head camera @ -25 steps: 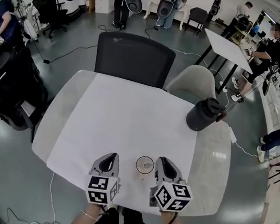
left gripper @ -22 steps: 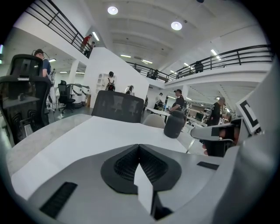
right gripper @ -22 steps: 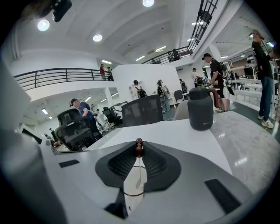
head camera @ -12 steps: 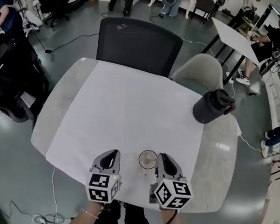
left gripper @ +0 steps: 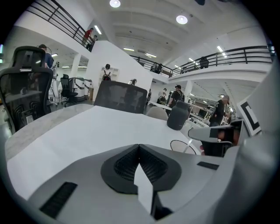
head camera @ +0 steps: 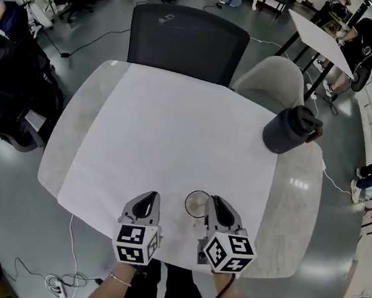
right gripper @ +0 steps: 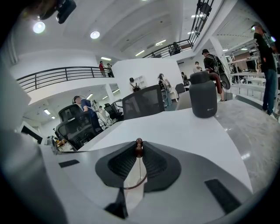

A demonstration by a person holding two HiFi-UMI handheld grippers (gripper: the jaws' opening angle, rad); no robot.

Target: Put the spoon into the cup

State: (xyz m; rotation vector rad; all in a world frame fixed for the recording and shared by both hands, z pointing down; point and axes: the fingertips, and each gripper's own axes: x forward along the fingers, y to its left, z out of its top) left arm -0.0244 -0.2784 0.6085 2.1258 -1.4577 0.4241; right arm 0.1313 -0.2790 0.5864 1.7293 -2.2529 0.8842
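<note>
The right tool (head camera: 216,205) pinches the spoon (right gripper: 138,148) by its brown end at the tips. The thin stem hangs down, likely so it can be lowered into the cup (head camera: 197,204), which stands on the surface (head camera: 167,136) just left of this tool. The left tool (left gripper: 139,146) is closed on nothing and sits further left, clear of the cup.

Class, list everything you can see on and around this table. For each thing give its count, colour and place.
table: one, pale marble, centre
sheet: one, white, covering most of the table
cup: one, clear glass, near edge, between the grippers
jug: one, dark grey, table's far right
spoon: one, thin with a brown knob, in the right gripper's jaws
black chair: one, behind the table
beige chair: one, right of the black chair
left gripper: one, grey, jaws together, empty
right gripper: one, grey, shut on the spoon
</note>
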